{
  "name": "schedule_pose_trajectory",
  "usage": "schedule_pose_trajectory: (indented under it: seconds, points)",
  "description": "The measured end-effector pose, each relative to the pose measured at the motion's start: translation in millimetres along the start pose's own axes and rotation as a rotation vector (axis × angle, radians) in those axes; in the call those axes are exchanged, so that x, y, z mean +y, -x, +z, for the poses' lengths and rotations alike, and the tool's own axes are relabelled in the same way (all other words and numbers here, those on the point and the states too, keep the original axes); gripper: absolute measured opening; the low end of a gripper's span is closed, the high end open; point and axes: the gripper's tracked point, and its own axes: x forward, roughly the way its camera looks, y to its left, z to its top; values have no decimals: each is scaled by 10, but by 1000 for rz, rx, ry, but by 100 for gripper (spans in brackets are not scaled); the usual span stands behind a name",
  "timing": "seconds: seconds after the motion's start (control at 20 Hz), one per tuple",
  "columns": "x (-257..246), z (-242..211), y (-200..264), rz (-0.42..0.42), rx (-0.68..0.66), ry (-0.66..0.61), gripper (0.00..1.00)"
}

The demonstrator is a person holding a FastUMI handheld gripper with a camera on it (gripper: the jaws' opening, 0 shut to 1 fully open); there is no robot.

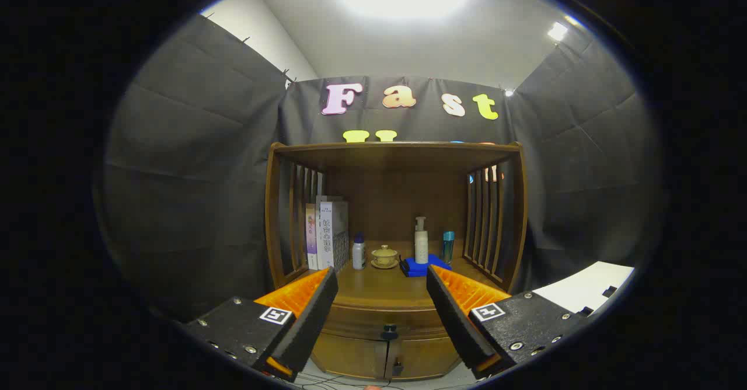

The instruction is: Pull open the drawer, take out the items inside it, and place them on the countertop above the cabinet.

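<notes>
The drawer, brown wood with a dark knob, sits closed beyond the released tongs.

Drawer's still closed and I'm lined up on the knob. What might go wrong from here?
1. The drawer knob is small, and the open gripper sits above it, so the fingers may close on air or slip off.
2. The countertop already holds a lidded cup, pump bottle and blue box; placed items may knock them.
</notes>
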Motion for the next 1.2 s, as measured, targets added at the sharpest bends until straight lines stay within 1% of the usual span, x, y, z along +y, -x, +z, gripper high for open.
schedule_pose_trajectory:
  seconds: [0.35,0.85,0.95,1.2]
  points:
    - [27,10,9,0,15,-14,96]
    - [17,-28,-3,4,50,-80,96]
    - [38,-29,-12,10,53,-73,96]
    - [-37,-144,-62,-12,76,-24,96]
